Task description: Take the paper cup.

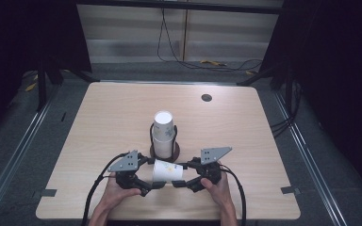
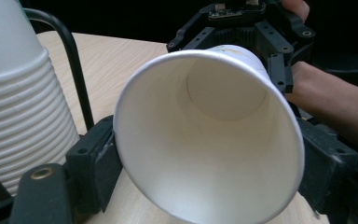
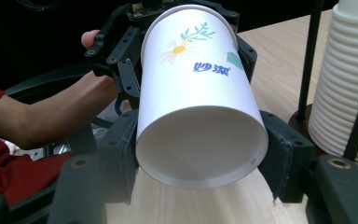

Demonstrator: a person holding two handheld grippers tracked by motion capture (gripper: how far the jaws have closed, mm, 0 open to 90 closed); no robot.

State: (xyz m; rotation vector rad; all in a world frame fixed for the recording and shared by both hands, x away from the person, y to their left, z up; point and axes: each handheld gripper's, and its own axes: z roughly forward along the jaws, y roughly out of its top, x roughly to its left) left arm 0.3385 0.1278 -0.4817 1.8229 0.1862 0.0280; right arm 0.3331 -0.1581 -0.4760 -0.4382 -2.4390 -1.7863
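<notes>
A white paper cup (image 3: 198,98) is printed with a daisy, green sprig and blue lettering; the table (image 1: 122,117) is pale wood-grained.

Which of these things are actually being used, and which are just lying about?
In use:
paper cup, lying sideways between both claws
left claw
right claw
stack of paper cups in its black holder

Lying about:
cables on the floor
yellow plug
round grommet in the table
</notes>
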